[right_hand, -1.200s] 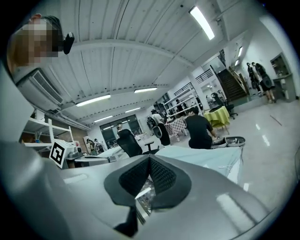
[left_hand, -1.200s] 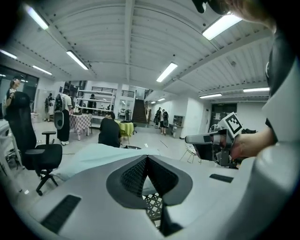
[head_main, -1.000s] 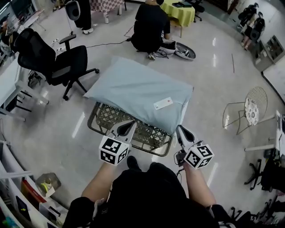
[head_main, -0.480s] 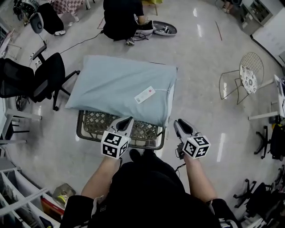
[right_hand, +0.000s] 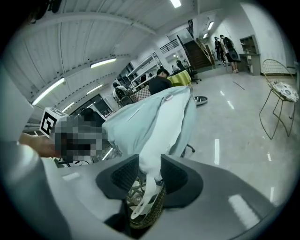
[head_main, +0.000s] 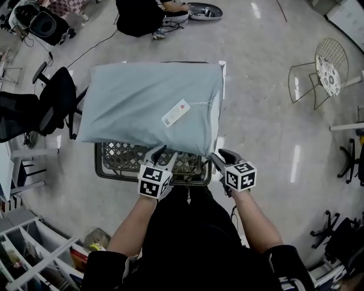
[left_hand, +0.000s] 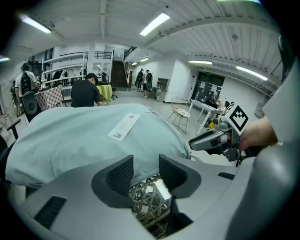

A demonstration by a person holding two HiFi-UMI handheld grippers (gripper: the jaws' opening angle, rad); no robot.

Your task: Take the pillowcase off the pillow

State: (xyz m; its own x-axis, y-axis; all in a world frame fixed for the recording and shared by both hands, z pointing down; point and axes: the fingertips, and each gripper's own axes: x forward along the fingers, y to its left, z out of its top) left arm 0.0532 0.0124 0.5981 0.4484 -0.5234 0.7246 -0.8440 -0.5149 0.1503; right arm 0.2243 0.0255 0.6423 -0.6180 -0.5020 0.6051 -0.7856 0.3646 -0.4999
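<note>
- Large open workspace, like a lab or studio: glossy pale floor (head_main: 267, 131), ceiling strip lights (left_hand: 153, 23).
- Black office chair (head_main: 54, 105), wire chair (head_main: 331, 74), staircase (right_hand: 200, 52).
- A person (head_main: 139, 17) sits on the floor.

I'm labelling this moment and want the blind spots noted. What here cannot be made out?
Print on the tag: too small in the head view and the left gripper view.
Inside of the lattice basket: mostly covered by the pillow, head view.
The crouching person: cut off by the head view's top edge.
</note>
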